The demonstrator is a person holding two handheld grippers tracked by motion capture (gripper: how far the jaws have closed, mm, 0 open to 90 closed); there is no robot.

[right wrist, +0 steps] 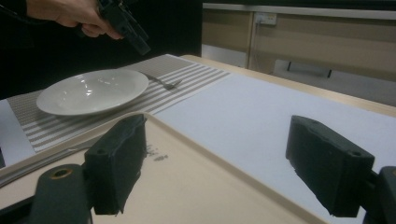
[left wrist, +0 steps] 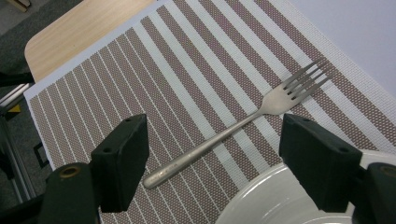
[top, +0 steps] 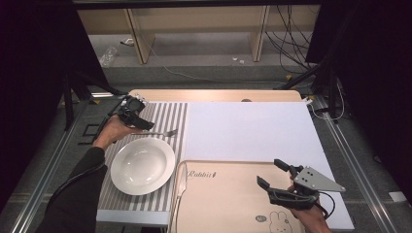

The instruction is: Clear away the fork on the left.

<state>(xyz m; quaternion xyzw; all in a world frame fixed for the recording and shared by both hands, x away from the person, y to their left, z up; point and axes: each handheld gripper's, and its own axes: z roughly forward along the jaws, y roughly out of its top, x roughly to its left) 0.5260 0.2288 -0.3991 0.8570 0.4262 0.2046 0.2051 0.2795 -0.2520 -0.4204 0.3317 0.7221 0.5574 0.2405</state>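
Fork: slim matte silver metal fork [left wrist: 233, 128] flat on woven brown-and-white striped placemat [left wrist: 154, 70], beside glossy white round plate [top: 142, 165].
Left gripper [left wrist: 212, 161]: fingers wide apart, empty, straddling handle.
Right gripper [right wrist: 233, 163]: fingers wide, empty, over smooth beige tray [top: 228, 199].

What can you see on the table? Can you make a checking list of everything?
Surface: wooden table under a white sheet, with a striped placemat on the left.
Job's things: fork flat on the placemat beyond the white plate; beige tray at the near edge.
Clutter: a knife along the tray's left rim.
Grippers: left hand-held gripper open above the fork handle, not touching it; right hand-held gripper open over the tray, holding nothing.
Cables: black cables on the floor behind the table; one trails from each gripper.
Surroundings: wooden furniture legs, grey floor, dark sides.
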